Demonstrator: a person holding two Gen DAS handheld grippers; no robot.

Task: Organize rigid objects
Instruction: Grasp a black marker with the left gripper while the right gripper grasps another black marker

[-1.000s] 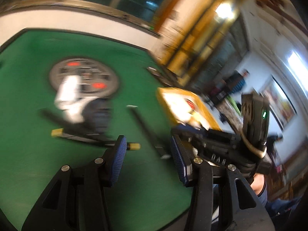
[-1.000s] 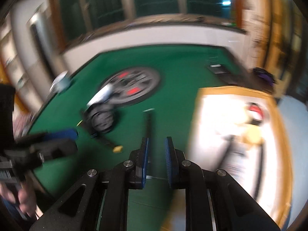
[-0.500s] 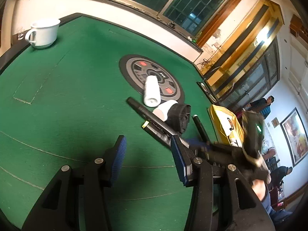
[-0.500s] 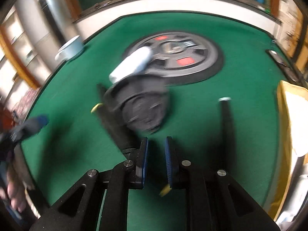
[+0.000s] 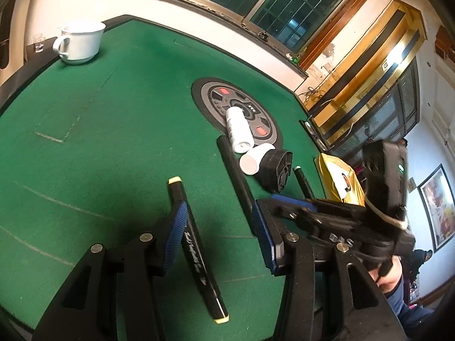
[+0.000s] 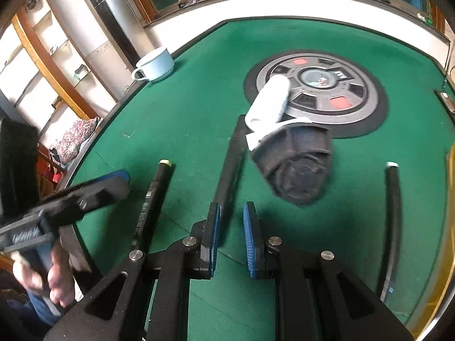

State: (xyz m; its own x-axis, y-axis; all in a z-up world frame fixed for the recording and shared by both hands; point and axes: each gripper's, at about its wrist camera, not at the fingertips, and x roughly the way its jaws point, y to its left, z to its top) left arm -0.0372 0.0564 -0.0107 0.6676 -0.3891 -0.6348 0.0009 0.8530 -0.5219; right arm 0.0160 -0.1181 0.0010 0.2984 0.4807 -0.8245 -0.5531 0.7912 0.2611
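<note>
On the green felt table [image 5: 99, 142] lie three black sticks. The yellow-tipped stick [image 5: 196, 250] [image 6: 153, 196] runs between the fingers of my open left gripper [image 5: 218, 211], close to the left pad and not pinched. A plain black bar [image 5: 236, 182] [image 6: 231, 164] lies beside it, its near end under my right gripper [image 6: 231, 210], which is shut with nothing in it. A third stick [image 5: 303, 180] [image 6: 394, 213] lies to the right. A white bottle [image 5: 239, 128] [image 6: 268, 102] rests on a grey weight plate [image 5: 216, 96] [image 6: 355, 96]. A black round object [image 5: 277, 170] [image 6: 298, 167] with a white cup lies next to it.
A white mug [image 5: 81, 42] [image 6: 155, 65] stands at the far left edge. A yellow tray [image 5: 338, 179] sits off the right side. A person's hand [image 6: 57, 278] holds the left gripper [image 6: 113, 182]; the right gripper [image 5: 293, 201] reaches in from the right.
Both grippers have swung in and dropped toward the sticks. The yellow-tipped stick now lies between the left fingers. Neither gripper's opening has changed.
</note>
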